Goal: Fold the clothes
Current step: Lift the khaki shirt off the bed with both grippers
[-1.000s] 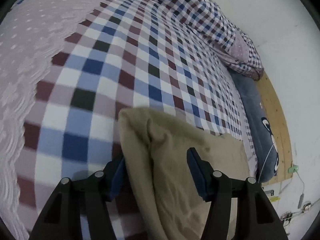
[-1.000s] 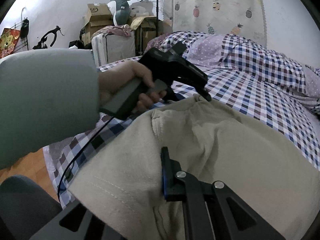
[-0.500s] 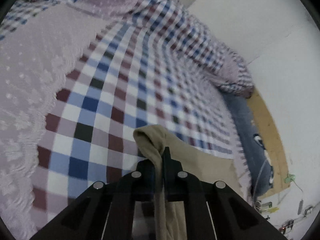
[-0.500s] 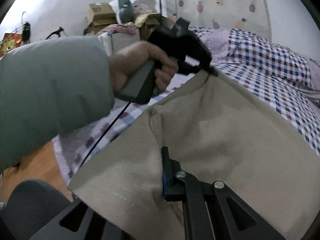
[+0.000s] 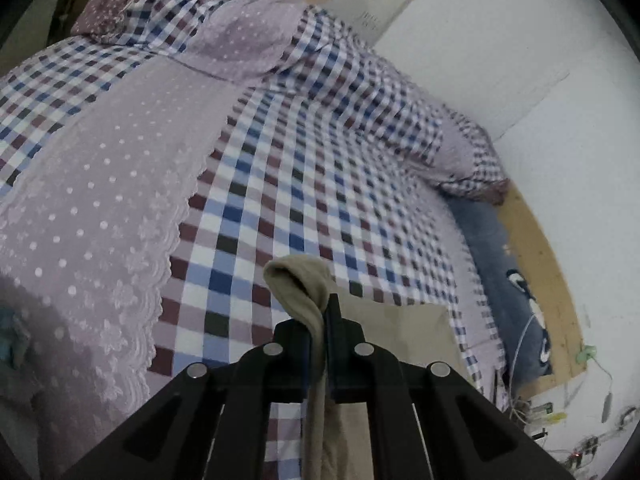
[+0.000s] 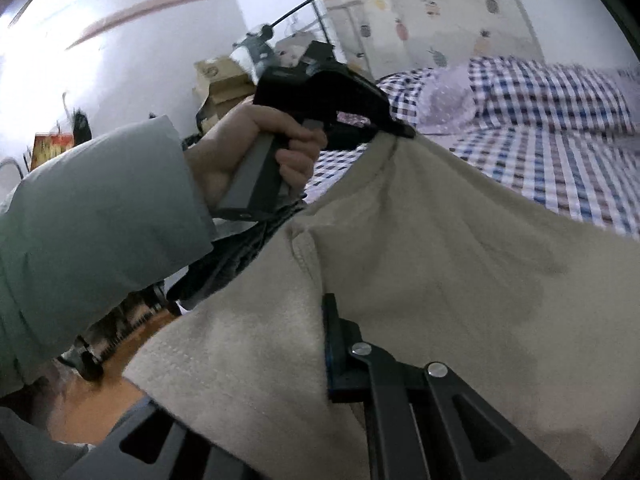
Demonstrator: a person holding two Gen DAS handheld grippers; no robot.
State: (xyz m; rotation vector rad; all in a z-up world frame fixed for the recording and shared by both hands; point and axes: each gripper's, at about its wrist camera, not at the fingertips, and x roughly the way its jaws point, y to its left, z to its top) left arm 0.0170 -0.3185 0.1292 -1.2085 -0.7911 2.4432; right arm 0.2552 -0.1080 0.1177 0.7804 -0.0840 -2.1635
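Above the checked bed, two black grippers hold up one beige cloth.

Over the blue, red and white checked bedsheet point(image 5: 304, 184), the left gripper point(image 5: 322, 340) has its two fingers pressed together on a rolled edge of the soft beige garment point(image 6: 440, 248). A hand point(image 6: 256, 148) in a pale green sleeve point(image 6: 92, 216) squeezes its handle. The right gripper point(image 6: 326, 344) is partly hidden: one finger lies on top of the cloth, the other is under it, so it looks clamped on the cloth too. A lilac dotted blanket point(image 5: 100, 184) lies beside it.
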